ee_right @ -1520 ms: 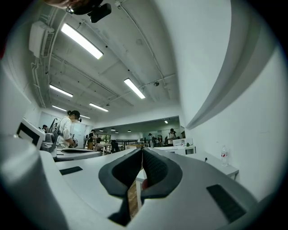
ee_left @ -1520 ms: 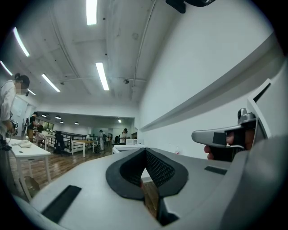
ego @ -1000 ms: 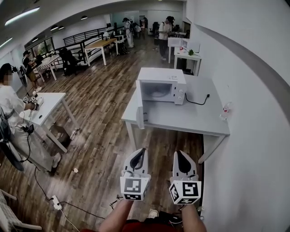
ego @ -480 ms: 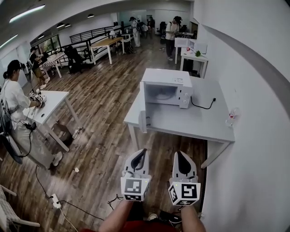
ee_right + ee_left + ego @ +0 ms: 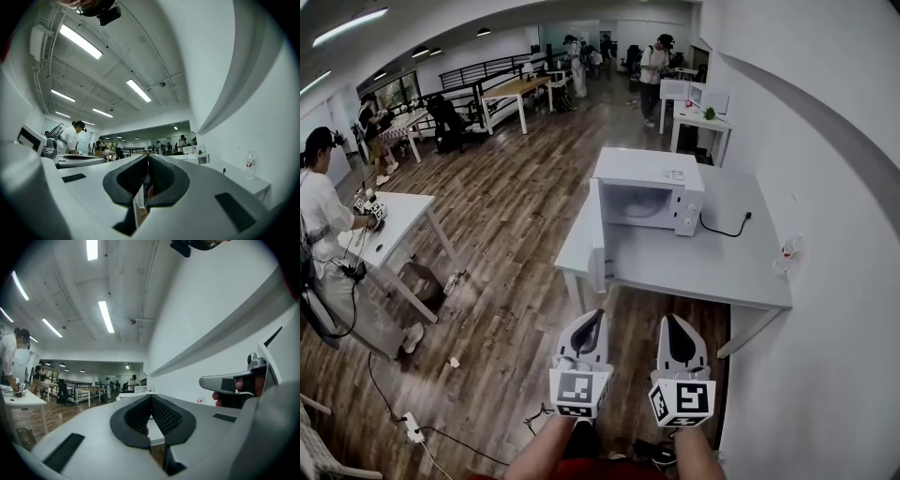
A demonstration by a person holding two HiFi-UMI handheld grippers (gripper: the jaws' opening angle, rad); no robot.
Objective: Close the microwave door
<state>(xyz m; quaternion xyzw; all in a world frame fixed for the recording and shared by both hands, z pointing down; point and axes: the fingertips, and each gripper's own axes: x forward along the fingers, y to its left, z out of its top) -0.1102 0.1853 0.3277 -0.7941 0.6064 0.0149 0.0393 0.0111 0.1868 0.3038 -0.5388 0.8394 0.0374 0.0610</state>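
Standing open, the microwave door [image 5: 598, 234] looks light and stiff: push its free edge. Left claw [image 5: 595, 316] and right claw [image 5: 669, 320] are clenched, empty.

Head view steeply downward, well back from microwave [image 5: 649, 192], gripper views level along their jaws, all sharing the white table [image 5: 694, 267].

Grey table [image 5: 675, 270] against the wall, microwave [image 5: 649, 190] with open door on it, black cable [image 5: 719, 233], small bottle [image 5: 785, 249]
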